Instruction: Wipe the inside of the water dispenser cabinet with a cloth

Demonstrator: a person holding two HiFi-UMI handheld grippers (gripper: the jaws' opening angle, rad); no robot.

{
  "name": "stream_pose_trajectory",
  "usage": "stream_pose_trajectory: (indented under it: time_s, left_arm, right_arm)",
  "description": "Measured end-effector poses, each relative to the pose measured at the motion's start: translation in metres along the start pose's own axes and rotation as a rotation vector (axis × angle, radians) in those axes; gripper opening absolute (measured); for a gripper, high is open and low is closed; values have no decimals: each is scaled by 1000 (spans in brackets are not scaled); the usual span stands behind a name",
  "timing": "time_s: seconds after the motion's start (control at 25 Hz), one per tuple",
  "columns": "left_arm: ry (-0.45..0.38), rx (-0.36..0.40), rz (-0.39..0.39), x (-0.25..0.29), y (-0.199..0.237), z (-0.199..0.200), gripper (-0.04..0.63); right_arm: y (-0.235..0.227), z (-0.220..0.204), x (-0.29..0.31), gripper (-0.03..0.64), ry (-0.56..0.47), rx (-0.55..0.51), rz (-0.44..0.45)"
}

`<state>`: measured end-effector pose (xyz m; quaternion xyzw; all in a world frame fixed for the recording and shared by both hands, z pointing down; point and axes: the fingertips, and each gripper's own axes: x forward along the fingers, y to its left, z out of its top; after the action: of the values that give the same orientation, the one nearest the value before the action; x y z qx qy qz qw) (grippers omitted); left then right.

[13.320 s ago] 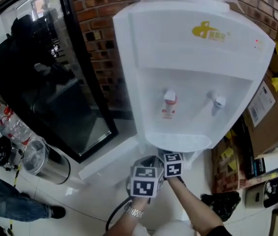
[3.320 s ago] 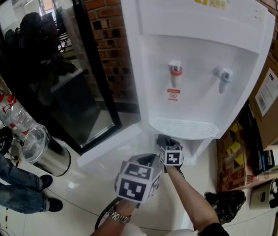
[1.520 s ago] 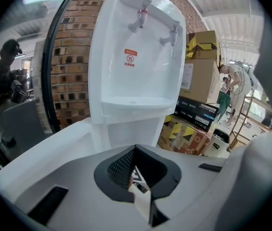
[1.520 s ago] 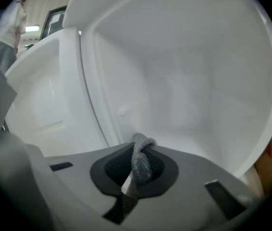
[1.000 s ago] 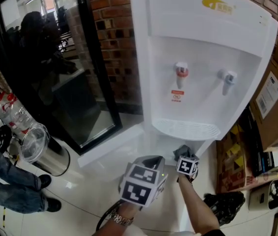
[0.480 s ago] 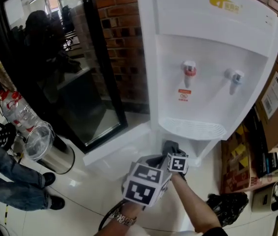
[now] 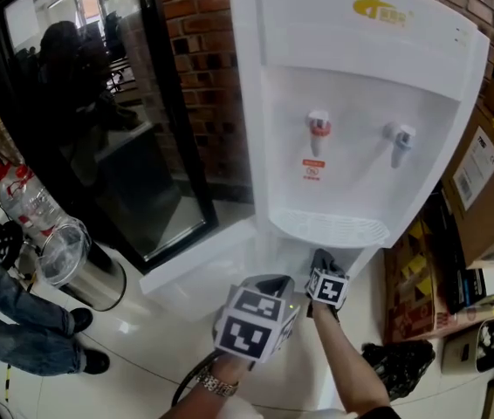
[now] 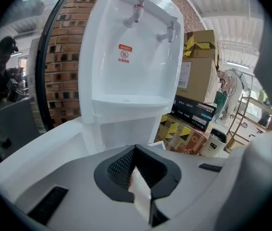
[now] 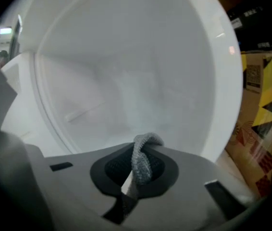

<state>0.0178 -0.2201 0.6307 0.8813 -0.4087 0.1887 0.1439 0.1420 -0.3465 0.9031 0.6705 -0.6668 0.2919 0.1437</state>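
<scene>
As my right tongs (image 9: 135, 170), clamped on the cloth (image 9: 143, 160), have slid toward 3 o'clock inside the cabinet (image 9: 126, 81), wiping continues; left tongs (image 8: 137, 170) closed, idle.

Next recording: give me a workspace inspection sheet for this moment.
Surface: glossy white tiled floor.
Job's things: white water dispenser, cabinet door open; grey cloth at the cabinet mouth.
Clutter: steel bin, cardboard boxes, black bag on the floor.
Grippers: right gripper shut on the cloth, facing the cabinet interior; left gripper shut, empty, nearer the person.
Cables: black cable below the left wrist.
Surroundings: brick wall, glass door, a bystander's legs.
</scene>
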Motion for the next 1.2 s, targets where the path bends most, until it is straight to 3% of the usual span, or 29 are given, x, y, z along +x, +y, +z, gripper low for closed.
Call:
stream_pose_trajectory:
  time_s: [0.16,0.28,0.44,0.64,0.8,0.92,1.08,1.12,1.2]
  left_arm:
    - [2,-2,11,-3,4,-1,2]
    - [-2,-3,24,-8,9,0,2]
    - [-6,-5,24,-12,9,1,2]
    - [-7,0,16,-11,6,2,2]
    - [-7,6,-2,-7,0,4,2]
    - [-5,6,1,-5,1,3,2]
    - [-4,3,6,-6,2,2,2]
    - [-5,4,6,-7,2,2,2]
    - [-9,5,8,-11,3,4,2]
  right_arm:
    - [73,-1,1,9,15,-69,181]
    - [108,8,4,9,-19,-153,247]
    - [67,-10,41,9,54,-152,184]
    - [-17,17,32,9,-9,-51,-42]
    - [-33,2,22,8,16,18,-59]
    - [1,7,12,9,-3,2,35]
    - [88,8,6,8,2,-27,343]
    - [93,2,11,8,24,-39,353]
    - [75,-11,28,9,72,-99,266]
